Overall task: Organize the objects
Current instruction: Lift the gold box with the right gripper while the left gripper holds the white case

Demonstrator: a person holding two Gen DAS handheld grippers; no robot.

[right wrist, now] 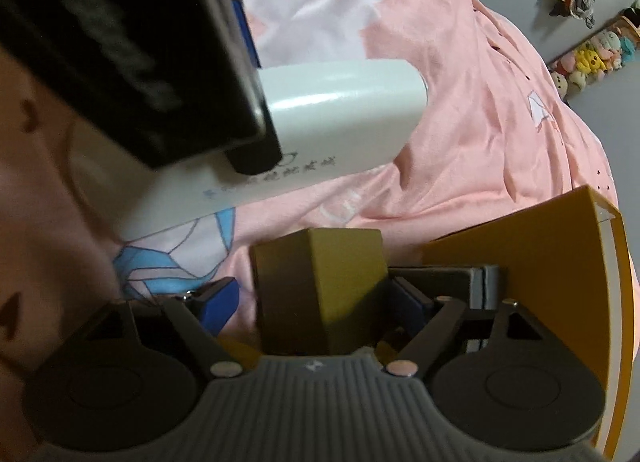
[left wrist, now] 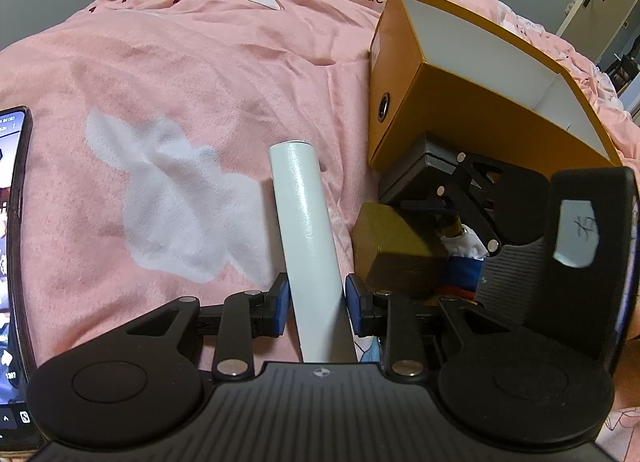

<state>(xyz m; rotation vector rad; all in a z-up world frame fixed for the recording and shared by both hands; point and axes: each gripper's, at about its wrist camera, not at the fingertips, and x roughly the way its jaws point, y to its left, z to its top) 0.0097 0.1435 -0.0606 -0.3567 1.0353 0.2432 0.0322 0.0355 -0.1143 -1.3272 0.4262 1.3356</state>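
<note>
- Jaws of the left gripper (left wrist: 316,304) sit tight against both sides of a white tube (left wrist: 306,246), which runs from the bottom centre of the left wrist view up toward the middle; its near end is hidden behind the gripper body.
- At the far left edge of that view, a phone (left wrist: 16,262) is cut off by the frame, its screen too skewed to read.
- Beneath everything lies a pink bedspread (left wrist: 180,62) with white patches.
- To the right of the tube, the right gripper (left wrist: 448,230) closes on a small olive box (left wrist: 394,246); what lies behind the box is a jumble I cannot make out.
- In the upper right, an open orange box (left wrist: 460,110) rests on the bedspread, its far corner cut off.
- In the right wrist view, the olive box (right wrist: 320,290) fills the lower centre, both blue pads (right wrist: 218,300) pressing its sides.
- Across the upper left, the blurred left gripper body covers part of the white tube (right wrist: 340,114); the small print on it is illegible.
</note>
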